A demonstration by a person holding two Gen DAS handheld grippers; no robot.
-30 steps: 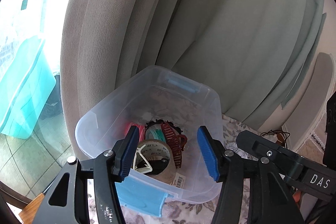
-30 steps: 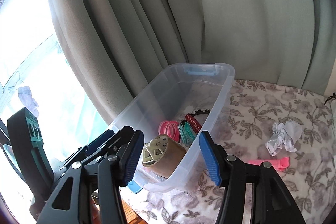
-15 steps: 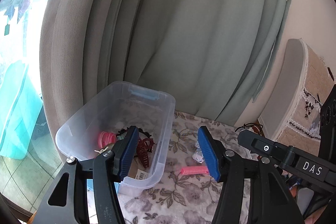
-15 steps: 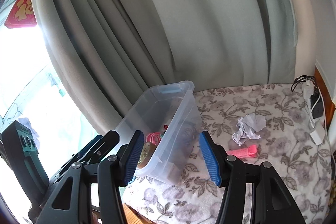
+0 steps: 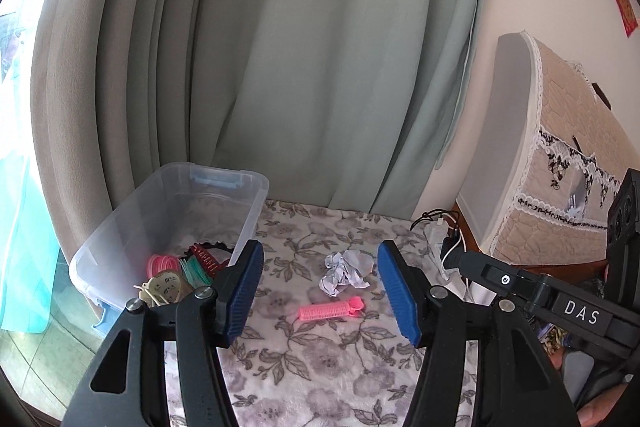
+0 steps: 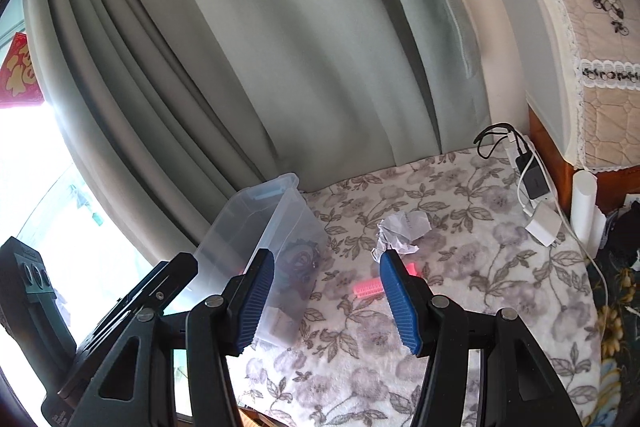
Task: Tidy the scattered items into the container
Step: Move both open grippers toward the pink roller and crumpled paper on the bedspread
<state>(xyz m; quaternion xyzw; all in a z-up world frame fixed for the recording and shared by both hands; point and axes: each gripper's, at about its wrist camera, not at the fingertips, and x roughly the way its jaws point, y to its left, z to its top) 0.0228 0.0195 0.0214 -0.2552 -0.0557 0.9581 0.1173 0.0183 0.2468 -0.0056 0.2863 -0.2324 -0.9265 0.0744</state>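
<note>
Both your jaws are spread and empty, so grabbing the flat pink ribbed hair clip [image 5: 331,310] carelessly could snag the floral fleece cloth [image 5: 320,367].

Grey-green curtains [image 5: 304,67] hang behind a floral cloth [image 5: 320,355]; daylight enters a window [image 6: 80,187] at left, a lace-covered cabinet [image 5: 560,163] stands right.

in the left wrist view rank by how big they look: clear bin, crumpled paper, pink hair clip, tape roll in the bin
1. clear bin, by far
2. crumpled paper
3. pink hair clip and tape roll: look alike, and the roll is partly hidden, so unranked
</note>
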